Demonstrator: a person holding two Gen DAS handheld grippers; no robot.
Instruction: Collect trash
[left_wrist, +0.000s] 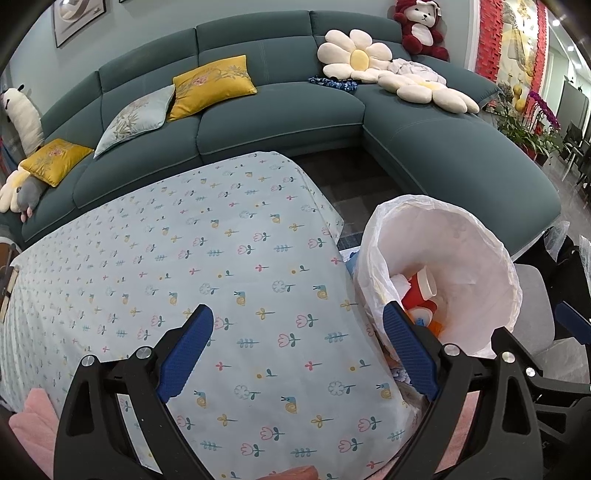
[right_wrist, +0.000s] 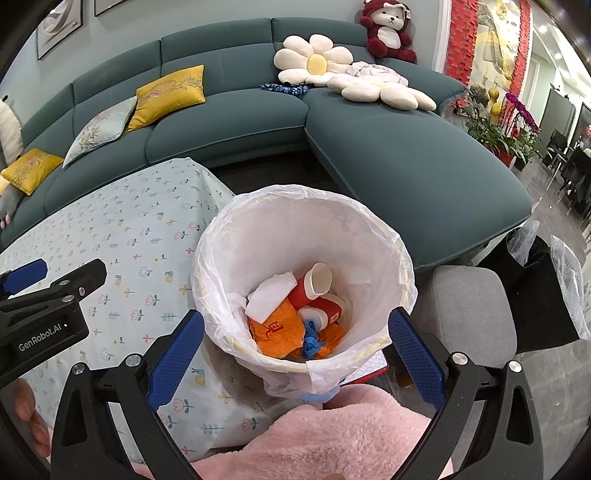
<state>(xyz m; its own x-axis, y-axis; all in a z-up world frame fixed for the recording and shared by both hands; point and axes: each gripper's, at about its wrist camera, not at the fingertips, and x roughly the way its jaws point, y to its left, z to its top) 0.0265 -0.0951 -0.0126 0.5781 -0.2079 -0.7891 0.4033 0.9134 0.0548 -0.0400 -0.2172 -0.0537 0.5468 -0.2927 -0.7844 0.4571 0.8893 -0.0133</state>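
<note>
A: Where is the trash?

B: In the bin, a round one lined with a white plastic bag whose edge folds over the rim. At the bottom lie 2 red paper cups on their sides, a crumpled white tissue, an orange wrapper with red print, and a scrap of blue material.

A: And where does the bin stand?

B: Just beside the right edge of the desk, which is covered by a pale blue cloth printed with tulips, snails and small flowers. In the left wrist view the bin sits right of that edge, its bag brushing the hanging cloth.

A: The grippers?

B: The right gripper hangs above the bin with its 2 blue-padded fingers spread wide, 1 on each side of the rim, holding nothing. The left gripper hovers over the desk cloth, jaws equally wide and empty; its right finger overlaps the bin's near rim in that view. From the right wrist view, the left gripper shows at the left over the desk.

A: Around that?

B: A grey padded stool stands right of the bin. Pink fleece fills the near foreground. Behind it all, a teal sectional sofa carries yellow cushions, daisy-shaped pillows and a red plush bear.
</note>
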